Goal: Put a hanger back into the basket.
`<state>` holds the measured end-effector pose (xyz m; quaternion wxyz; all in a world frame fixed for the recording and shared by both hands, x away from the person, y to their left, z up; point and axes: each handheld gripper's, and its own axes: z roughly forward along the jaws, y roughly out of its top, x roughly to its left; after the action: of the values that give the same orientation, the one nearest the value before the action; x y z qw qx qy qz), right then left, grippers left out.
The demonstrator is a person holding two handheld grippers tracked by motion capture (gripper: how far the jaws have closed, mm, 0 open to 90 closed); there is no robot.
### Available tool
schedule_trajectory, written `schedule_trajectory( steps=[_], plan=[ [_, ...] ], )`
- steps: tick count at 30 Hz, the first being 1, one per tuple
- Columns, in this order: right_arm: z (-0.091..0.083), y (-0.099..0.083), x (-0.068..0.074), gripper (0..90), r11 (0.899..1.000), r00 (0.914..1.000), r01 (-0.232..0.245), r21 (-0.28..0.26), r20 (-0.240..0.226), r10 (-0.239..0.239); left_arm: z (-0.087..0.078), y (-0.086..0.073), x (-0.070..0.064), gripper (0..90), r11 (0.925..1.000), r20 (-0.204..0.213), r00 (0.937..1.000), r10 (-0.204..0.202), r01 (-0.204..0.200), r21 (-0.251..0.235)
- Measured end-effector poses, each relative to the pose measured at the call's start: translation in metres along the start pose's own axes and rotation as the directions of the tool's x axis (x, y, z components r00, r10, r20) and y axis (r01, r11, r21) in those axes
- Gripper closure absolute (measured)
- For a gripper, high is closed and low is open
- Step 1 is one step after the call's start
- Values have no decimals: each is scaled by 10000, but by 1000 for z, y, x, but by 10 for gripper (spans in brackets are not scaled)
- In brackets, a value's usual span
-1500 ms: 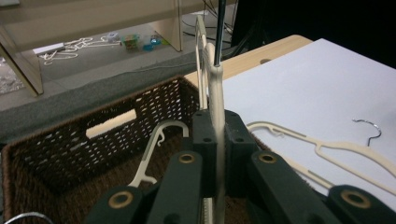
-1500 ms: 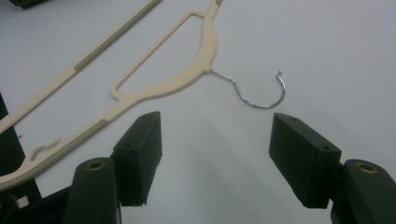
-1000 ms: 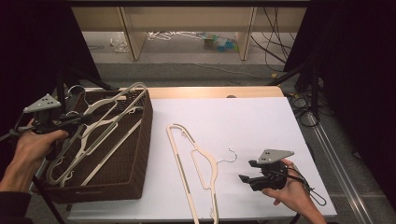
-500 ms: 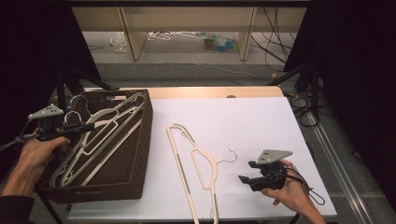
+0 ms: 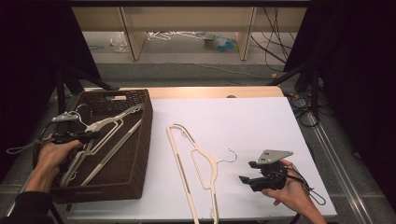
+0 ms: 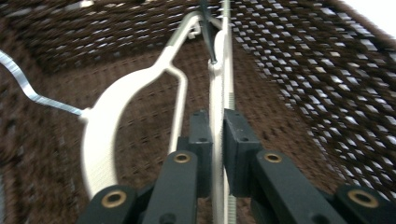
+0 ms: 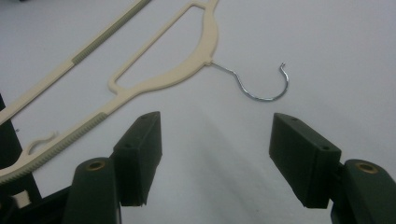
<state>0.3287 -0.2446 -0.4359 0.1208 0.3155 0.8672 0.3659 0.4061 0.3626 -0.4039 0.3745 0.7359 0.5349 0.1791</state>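
Nearest, we are resting the right gripper [image 5: 249, 171] on the white table [image 5: 261, 121] with jaws spread wide and empty, just short of the cream hanger [image 5: 194, 163] and its wire hook [image 7: 261, 86]. Farther left, we are lowering the left gripper [image 5: 91, 136], clamped on a white hanger [image 6: 217, 116], deeper into the wicker basket [image 5: 140, 140] than a second ago, so its release is likely close.
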Motion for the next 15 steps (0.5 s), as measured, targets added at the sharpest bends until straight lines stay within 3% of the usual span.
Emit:
schedule_trajectory(
  steps=[4, 5, 6, 7, 9, 12, 15],
  plan=[
    [-1, 0, 1, 352, 10000, 10000, -60, -10, -69, 60, 2, -1, 2, 796, 9999, -426, 9991, 11, -3, 169],
    [0, 0, 0, 351, 10000, 10000, -15, -38, -18, 15, -1, -1, 4, 782, 9978, -548, 9978, 385, -354, 568],
    [0, 0, 0, 348, 10000, 10000, -26, -45, 2, 26, 2, -2, 2, 768, 9998, -606, 9981, -51, 63, 190],
    [1, 0, 0, 346, 10000, 10000, 7, -65, -4, -7, -1, -2, 5, 759, 9989, -619, 9980, 153, -125, 462],
    [0, 0, 0, 345, 9999, 9999, 92, 51, -79, -91, -2, -3, 6, 711, 9992, -818, 9962, -294, 316, 251],
    [0, 0, 0, 343, 9999, 9999, -44, 105, -98, 45, -7, -4, 8, 674, 9987, -1098, 9939, -84, 139, 488],
    [1, 0, 0, 343, 10000, 10000, -19, -13, -51, 19, -10, -5, 10, 595, 9985, -1498, 9880, -382, 437, 339]
  ],
)
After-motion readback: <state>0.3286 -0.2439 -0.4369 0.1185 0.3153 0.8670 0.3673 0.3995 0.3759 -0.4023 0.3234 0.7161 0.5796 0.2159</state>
